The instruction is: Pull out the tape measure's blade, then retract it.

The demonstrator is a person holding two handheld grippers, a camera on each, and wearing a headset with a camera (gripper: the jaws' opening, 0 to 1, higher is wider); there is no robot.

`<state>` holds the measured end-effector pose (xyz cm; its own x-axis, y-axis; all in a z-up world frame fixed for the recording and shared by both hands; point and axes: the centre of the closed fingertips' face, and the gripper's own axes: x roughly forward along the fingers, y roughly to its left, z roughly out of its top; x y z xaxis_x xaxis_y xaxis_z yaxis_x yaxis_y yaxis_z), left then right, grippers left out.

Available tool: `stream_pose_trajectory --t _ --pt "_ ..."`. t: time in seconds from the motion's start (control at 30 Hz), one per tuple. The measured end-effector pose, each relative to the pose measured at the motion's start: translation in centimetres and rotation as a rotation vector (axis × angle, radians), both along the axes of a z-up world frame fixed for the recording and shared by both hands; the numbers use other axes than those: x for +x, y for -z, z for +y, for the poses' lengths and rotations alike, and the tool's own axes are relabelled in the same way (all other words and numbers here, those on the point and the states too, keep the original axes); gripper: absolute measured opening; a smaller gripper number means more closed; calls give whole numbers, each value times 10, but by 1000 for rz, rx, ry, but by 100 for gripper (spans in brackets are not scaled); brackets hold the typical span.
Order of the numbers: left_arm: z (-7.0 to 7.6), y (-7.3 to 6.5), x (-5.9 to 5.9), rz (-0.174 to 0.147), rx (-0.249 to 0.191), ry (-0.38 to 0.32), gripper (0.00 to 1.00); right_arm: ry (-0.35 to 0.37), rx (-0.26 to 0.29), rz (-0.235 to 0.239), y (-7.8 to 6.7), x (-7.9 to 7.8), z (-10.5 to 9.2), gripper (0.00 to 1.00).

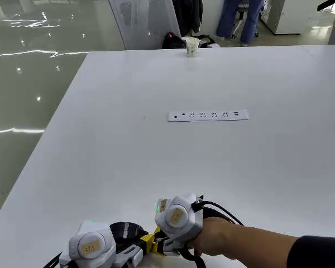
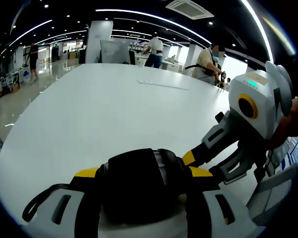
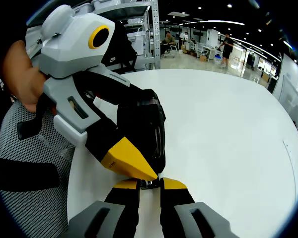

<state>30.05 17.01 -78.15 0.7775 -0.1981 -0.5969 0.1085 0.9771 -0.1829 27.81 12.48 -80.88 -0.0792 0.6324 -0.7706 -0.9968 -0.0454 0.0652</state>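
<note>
The left gripper (image 2: 144, 172) is clenched around the black tape measure case (image 2: 139, 191). It anchors the case at the 6 o'clock edge of the tabletop (image 1: 212, 162) in the head view, probably so the case cannot follow a pull. The right gripper (image 3: 150, 187) has its jaws pinched on what appears to be the blade tip (image 3: 150, 181) at the case mouth. The case lies at 11 o'clock from these jaws. The blade looks not yet drawn out.
</note>
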Motion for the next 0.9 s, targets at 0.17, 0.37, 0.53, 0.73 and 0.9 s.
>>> stream_pose_trajectory --t 0.17,0.37,0.53,0.73,0.9 --pt "-1 -1 -1 2 2 5 65 16 -7 -5 0 0 -1 13" --pt "-1 0 -1 6 9 20 65 13 -19 -29 0 -2 -7 15" --pt "-1 1 -1 11 31 47 65 54 -4 -30 -4 -1 -14 15" --pt "-1 0 -3 10 36 79 65 94 15 -23 -8 -1 -25 16" --pt "-3 -6 -6 17 15 137 68 135 38 -14 -15 0 -39 18"
